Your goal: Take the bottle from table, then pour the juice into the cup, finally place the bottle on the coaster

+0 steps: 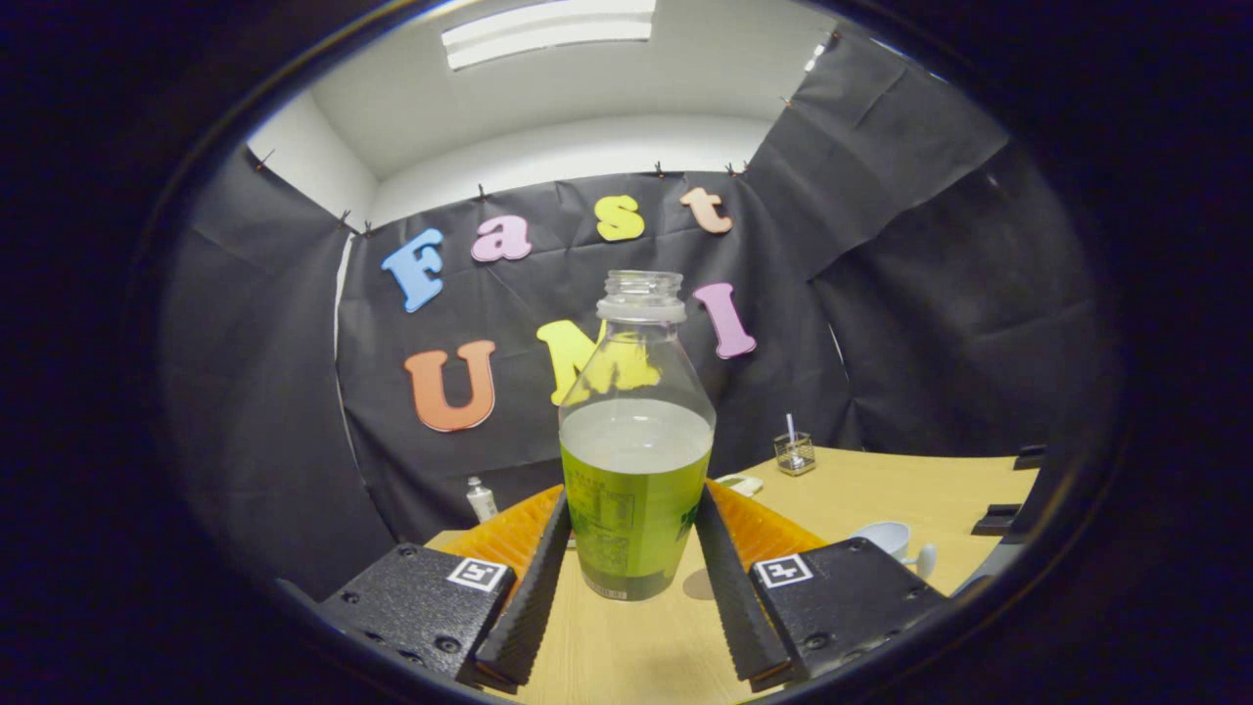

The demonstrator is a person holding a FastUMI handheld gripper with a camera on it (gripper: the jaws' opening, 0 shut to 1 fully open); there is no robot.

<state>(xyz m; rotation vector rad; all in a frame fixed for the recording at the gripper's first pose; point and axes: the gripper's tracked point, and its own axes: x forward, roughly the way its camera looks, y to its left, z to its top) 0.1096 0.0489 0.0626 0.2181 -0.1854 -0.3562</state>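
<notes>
Both jaws of the gripper (634, 548) press the uncapped bottle (636, 460) at frame centre, upright on the surface (881, 490); cup (886, 539) lower right.

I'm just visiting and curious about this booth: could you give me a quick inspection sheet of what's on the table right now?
Surface: wooden table, bare patches visible.
Job's things: open bottle of juice, upright, uncapped; white cup to its right; round coaster beside the bottle's base.
Clutter: small glass holder with a stick; small white bottle; a flat pale object.
Gripper: gripper fingers flank the bottle; contact unclear.
Cables: nothing seen.
Surroundings: black cloth wall, ceiling light.
</notes>
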